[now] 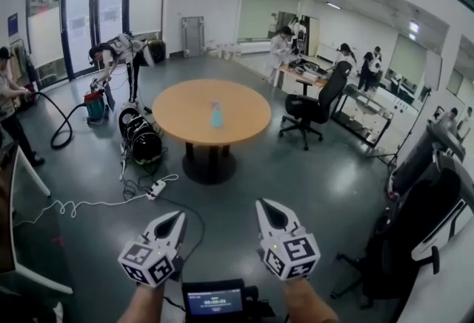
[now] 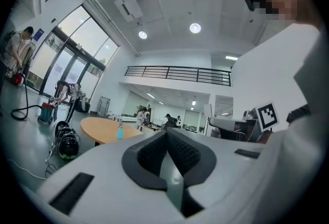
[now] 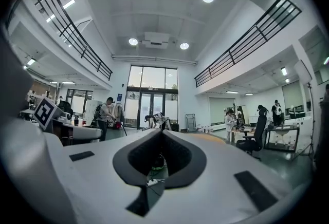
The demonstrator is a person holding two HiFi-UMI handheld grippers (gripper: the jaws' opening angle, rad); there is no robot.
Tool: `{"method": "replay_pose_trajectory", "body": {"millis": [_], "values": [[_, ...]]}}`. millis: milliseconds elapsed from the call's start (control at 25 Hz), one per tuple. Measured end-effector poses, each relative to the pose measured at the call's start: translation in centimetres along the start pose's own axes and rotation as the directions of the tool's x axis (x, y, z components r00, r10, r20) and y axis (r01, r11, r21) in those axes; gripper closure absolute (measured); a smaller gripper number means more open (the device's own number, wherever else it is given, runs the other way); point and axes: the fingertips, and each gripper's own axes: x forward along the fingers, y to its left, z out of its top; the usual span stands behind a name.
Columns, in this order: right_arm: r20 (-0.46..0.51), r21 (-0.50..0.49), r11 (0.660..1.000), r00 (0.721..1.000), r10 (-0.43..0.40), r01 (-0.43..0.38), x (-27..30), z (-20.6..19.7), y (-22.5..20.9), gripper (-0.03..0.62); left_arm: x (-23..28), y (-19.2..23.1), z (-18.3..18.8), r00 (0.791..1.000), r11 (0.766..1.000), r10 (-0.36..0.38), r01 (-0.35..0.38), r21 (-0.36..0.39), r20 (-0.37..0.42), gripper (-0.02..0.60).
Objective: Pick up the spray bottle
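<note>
A small teal spray bottle [image 1: 216, 115] stands upright near the middle of a round wooden table [image 1: 185, 118], several steps ahead of me. Both grippers are held low and close to me, far short of the table. The left gripper [image 1: 176, 218] is shut with nothing in it, and so is the right gripper [image 1: 266, 206]. In the left gripper view the spray bottle [image 2: 120, 132] shows small on the table [image 2: 100, 129], left of the shut left gripper [image 2: 166, 133]. In the right gripper view the shut right gripper [image 3: 159, 133] hides the bottle.
Black round gear and a power strip [image 1: 155, 189] with cables lie on the floor left of the table. A black office chair [image 1: 317, 103] stands to its right. A person [image 1: 118, 53] bends over a vacuum at the back left. Dark equipment [image 1: 433, 195] stands at my right.
</note>
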Motion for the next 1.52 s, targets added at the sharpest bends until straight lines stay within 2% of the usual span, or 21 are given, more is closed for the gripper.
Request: {"method": "replay_pose_trajectory", "body": {"millis": [280, 480, 760, 1080, 1400, 1520], "values": [[-0.009, -0.019, 1.000, 1.000, 0.001, -0.001, 1.6, 0.1, 0.8, 0.592, 0.6, 1.3, -0.6, 1.000, 0.999, -0.018, 0.018, -0.035, -0.006, 0.578], [-0.001, 0.014, 1.000, 1.000, 0.019, -0.019, 4.5, -0.4, -0.1, 0.592, 2.3, 3.4, -0.4, 1.000, 0.999, 0.007, -0.007, -0.033, -0.010, 0.578], [0.058, 0.020, 0.995, 0.994, 0.097, -0.098, 9.5, 0.3, -3.7, 0.592, 7.2, 4.9, 1.1, 0.999, 0.998, 0.054, -0.054, 0.018, -0.006, 0.578], [0.092, 0.010, 0.994, 0.990, 0.110, -0.112, 13.5, 1.7, -9.7, 0.589, 14.1, 5.2, 2.3, 0.997, 0.995, 0.079, -0.079, 0.061, 0.005, 0.578], [0.084, 0.026, 0.984, 0.981, 0.175, -0.178, 15.9, -0.2, -13.3, 0.589, 18.1, 6.2, 1.8, 0.990, 0.990, 0.139, -0.138, 0.041, -0.011, 0.578], [0.075, 0.051, 0.986, 0.985, 0.155, -0.159, 16.1, 0.0, -15.3, 0.589, 19.8, 5.6, 1.8, 0.989, 0.989, 0.141, -0.140, 0.053, -0.030, 0.578]]}}
